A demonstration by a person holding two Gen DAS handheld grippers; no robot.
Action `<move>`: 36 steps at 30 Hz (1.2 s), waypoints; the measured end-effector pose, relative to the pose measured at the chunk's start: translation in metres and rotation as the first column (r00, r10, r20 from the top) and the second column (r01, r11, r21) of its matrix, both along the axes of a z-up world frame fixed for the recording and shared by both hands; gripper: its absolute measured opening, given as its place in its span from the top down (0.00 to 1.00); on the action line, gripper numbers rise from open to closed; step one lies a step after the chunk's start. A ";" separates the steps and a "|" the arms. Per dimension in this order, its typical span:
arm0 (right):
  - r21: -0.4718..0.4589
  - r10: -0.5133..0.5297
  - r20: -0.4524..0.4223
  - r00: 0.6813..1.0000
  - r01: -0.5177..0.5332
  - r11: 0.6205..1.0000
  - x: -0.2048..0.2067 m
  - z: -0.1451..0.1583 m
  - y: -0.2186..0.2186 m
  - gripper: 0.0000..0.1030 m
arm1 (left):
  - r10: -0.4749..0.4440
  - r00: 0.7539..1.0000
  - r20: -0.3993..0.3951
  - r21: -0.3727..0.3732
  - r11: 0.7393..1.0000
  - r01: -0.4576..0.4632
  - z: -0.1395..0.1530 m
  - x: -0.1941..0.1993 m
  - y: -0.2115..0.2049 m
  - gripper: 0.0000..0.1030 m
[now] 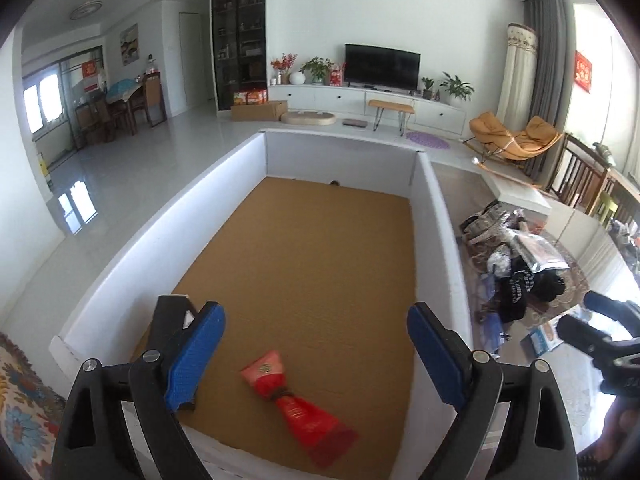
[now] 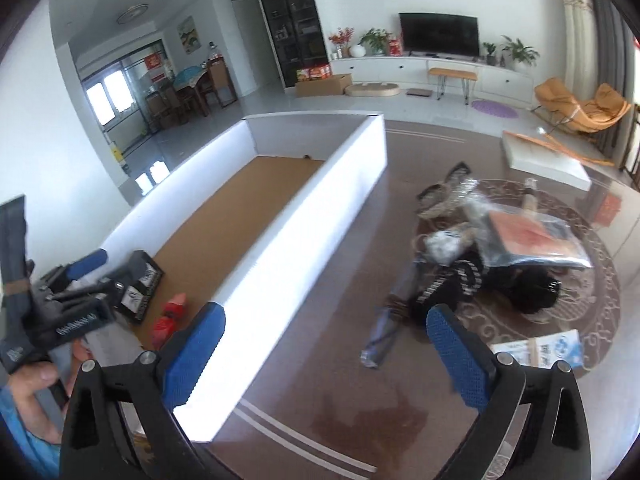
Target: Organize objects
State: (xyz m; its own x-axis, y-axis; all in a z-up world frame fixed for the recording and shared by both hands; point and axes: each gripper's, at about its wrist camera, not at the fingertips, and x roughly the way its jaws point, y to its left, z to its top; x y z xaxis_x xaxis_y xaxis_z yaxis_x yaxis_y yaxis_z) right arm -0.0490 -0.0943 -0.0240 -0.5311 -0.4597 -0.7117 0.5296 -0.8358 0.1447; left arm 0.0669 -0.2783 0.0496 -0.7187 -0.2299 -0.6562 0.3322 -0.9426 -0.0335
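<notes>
A big white box (image 1: pixel 240 160) with a brown cardboard floor stands on the rug; it also shows in the right wrist view (image 2: pixel 320 200). A red packet (image 1: pixel 298 400) lies on its floor near the front, also seen in the right wrist view (image 2: pixel 170 320). A black packet (image 2: pixel 140 286) stands by the left finger. My left gripper (image 1: pixel 316 356) is open and empty just above the red packet. My right gripper (image 2: pixel 326 356) is open and empty over the rug, right of the box. A pile of packets and dark clothes (image 2: pixel 500 256) lies on the round rug.
A blue and white box (image 2: pixel 552 350) and a grey-blue pouch (image 2: pixel 384 328) lie near the right gripper. A white slab (image 2: pixel 544 160) lies behind the pile. A dark stain (image 2: pixel 368 420) marks the rug. An orange rocking chair (image 1: pixel 516 138) and TV unit stand far back.
</notes>
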 end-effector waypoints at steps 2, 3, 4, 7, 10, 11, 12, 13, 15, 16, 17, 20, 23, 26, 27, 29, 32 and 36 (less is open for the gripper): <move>0.055 -0.075 -0.028 0.997 0.077 0.996 0.002 -0.009 0.033 0.02 | -0.086 0.996 -0.030 0.037 0.995 0.087 0.007 -0.003 0.029 0.10; 0.077 -0.108 -0.038 0.993 0.111 0.991 0.003 -0.014 0.050 0.02 | -0.133 0.990 -0.043 0.059 0.989 0.135 0.011 -0.003 0.046 0.10; 0.097 -0.142 -0.045 0.989 0.145 0.985 0.005 -0.018 0.068 0.02 | -0.182 0.982 -0.053 0.082 0.979 0.185 0.013 -0.004 0.063 0.10; 0.145 -0.256 -0.036 0.966 0.258 0.955 0.016 -0.033 0.118 0.02 | -0.317 0.947 -0.054 0.123 0.939 0.321 0.009 -0.008 0.117 0.10; 0.169 -0.344 -0.008 0.939 0.341 0.925 0.026 -0.042 0.160 0.02 | -0.400 0.917 0.000 0.132 0.909 0.396 -0.015 -0.010 0.166 0.10; 0.171 -0.365 -0.006 0.931 0.361 0.917 0.033 -0.040 0.168 0.02 | -0.420 0.907 0.015 0.138 0.900 0.414 -0.024 -0.013 0.179 0.10; 0.174 -0.381 -0.006 0.924 0.377 0.910 0.036 -0.044 0.176 0.02 | -0.434 0.900 0.032 0.142 0.894 0.426 -0.033 -0.015 0.190 0.10; 0.179 -0.394 -0.005 0.919 0.388 0.904 0.038 -0.046 0.182 0.02 | -0.445 0.894 0.047 0.143 0.889 0.434 -0.043 -0.018 0.199 0.10; 0.173 -0.408 0.012 0.913 0.400 0.900 0.038 -0.049 0.192 0.02 | -0.454 0.888 0.079 0.125 0.888 0.443 -0.062 -0.021 0.214 0.10; 0.164 -0.411 0.016 0.912 0.403 0.901 0.039 -0.049 0.195 0.02 | -0.455 0.886 0.094 0.112 0.889 0.444 -0.070 -0.024 0.220 0.10; 0.157 -0.412 0.015 0.911 0.405 0.901 0.038 -0.048 0.198 0.02 | -0.454 0.884 0.108 0.100 0.890 0.445 -0.077 -0.028 0.224 0.10; 0.165 -0.412 0.004 0.911 0.406 0.899 0.035 -0.050 0.197 0.02 | -0.441 0.886 0.143 0.084 0.897 0.433 -0.094 -0.039 0.226 0.10; 0.173 -0.412 0.026 0.911 0.402 0.899 0.032 -0.055 0.196 0.02 | -0.423 0.889 0.172 0.082 0.906 0.415 -0.104 -0.047 0.225 0.10; 0.179 -0.415 0.039 0.909 0.402 0.898 0.027 -0.059 0.197 0.00 | -0.410 0.891 0.196 0.081 0.912 0.402 -0.115 -0.053 0.224 0.10; 0.179 -0.414 0.038 0.910 0.401 0.898 0.026 -0.060 0.197 0.00 | -0.405 0.891 0.204 0.083 0.914 0.396 -0.118 -0.055 0.223 0.10; 0.185 -0.411 0.037 0.911 0.397 0.899 0.024 -0.061 0.198 0.00 | -0.394 0.896 0.206 0.063 0.919 0.390 -0.120 -0.055 0.224 0.10; 0.199 -0.405 0.033 0.914 0.392 0.898 0.023 -0.061 0.196 0.00 | -0.395 0.895 0.210 0.031 0.917 0.397 -0.122 -0.053 0.226 0.09; 0.200 -0.407 0.032 0.913 0.393 0.898 0.023 -0.061 0.196 0.00 | -0.382 0.899 0.212 0.033 0.923 0.384 -0.123 -0.055 0.226 0.00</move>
